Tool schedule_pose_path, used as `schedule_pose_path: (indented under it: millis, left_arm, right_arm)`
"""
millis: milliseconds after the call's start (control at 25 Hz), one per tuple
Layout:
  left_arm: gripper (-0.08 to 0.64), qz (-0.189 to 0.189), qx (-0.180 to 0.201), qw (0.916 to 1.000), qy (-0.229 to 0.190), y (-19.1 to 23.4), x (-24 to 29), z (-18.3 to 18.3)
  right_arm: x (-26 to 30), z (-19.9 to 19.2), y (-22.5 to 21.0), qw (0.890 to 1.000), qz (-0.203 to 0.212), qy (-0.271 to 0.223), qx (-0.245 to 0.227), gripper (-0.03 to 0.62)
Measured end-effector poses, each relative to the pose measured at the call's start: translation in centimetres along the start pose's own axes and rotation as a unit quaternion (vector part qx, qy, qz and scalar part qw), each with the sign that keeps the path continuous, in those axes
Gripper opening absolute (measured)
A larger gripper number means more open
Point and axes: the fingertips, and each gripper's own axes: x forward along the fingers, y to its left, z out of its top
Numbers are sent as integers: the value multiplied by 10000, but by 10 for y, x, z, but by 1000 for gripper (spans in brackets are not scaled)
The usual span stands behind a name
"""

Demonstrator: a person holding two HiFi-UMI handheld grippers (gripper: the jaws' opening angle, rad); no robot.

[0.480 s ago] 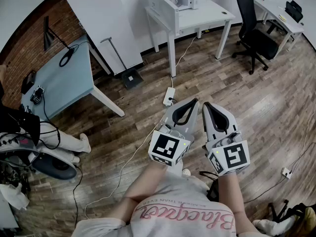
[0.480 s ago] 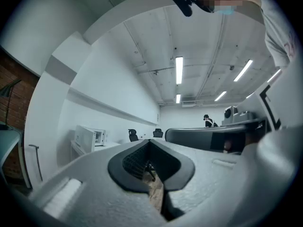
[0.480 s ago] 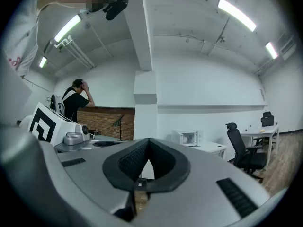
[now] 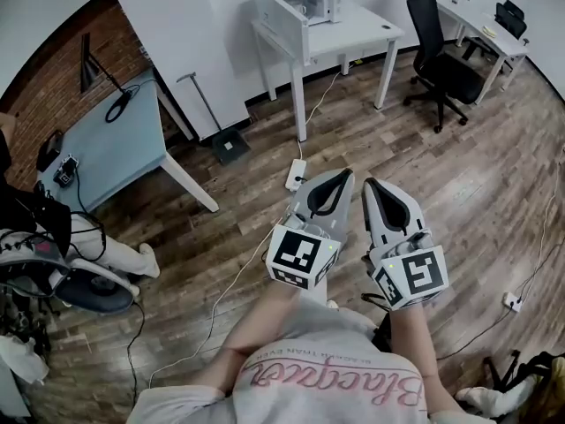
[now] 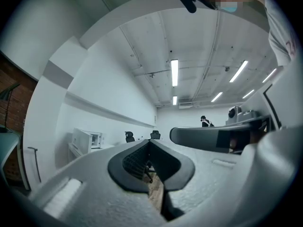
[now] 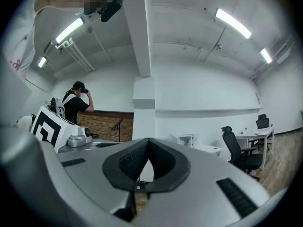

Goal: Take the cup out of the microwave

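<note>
While the microwave [image 4: 311,5] sits well off, floor [image 4: 441,175] (a power strip [image 4: 296,175]) lies between.

Microwave [image 4: 311,5] slightly leftward in view

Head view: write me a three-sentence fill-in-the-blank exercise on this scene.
The microwave on the white table has its door ___. The left gripper and right gripper each have jaws ___, with nothing between. The office chair beside that table is ___ in colour.
Missing: open; shut; black.
</note>
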Motion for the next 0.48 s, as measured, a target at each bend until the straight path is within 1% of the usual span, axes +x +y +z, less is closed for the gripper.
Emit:
schedule_pose_path:
  millis: [120, 320, 480]
  left_arm:
    - [5, -42, -17, 10000, -39, 5, 12, 0]
    - [5, -32, -52, 9999, -104, 29, 39, 3]
    - [5, -24, -96, 9999, -72, 52, 69, -3]
  right_arm:
    - [9, -1, -9, 9999, -109, 35, 5, 11]
    - [40, 0, -26, 9999, -17, 43, -110, 11]
    - [71, -3, -52, 9999, -56, 91, -127, 11]
